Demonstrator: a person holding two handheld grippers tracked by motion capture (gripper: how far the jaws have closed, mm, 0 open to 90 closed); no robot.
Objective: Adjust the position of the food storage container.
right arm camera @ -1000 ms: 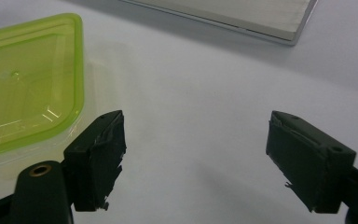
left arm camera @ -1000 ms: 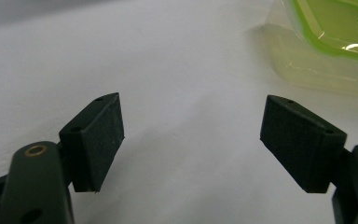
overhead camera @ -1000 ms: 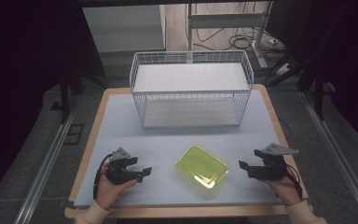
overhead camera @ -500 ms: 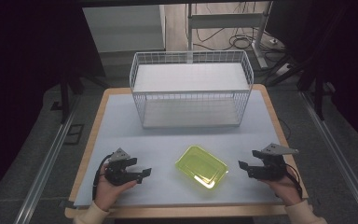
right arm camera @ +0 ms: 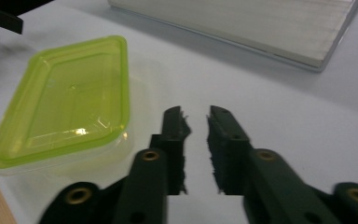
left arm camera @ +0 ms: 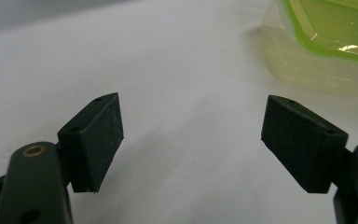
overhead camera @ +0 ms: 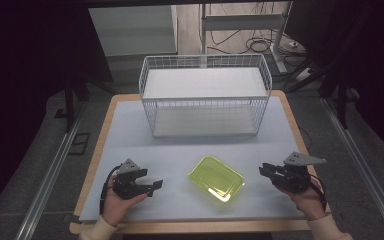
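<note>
Lime-green lidded container [overhead camera: 216, 178] lying flat and untouched on the pale counter [overhead camera: 130, 135], near the front edge, between two hand-held tools. Left tongs [overhead camera: 155, 186] spread wide just to its left, empty, low over the surface, pointed at the box's near corner. Right tongs [overhead camera: 264, 169] drawn almost together, a thin slit left between the pads, nothing gripped, resting well apart from the container's right side. White wire basket [overhead camera: 205, 95] standing farther back on the counter, apparently bare inside. Judged from the layout: work barely begun, no grasp made, lid on, box not lifted. Left to do, in all likelihood: closing in on the container, gripping its rim, then carrying it wherever intended, perhaps toward the basket.
</note>
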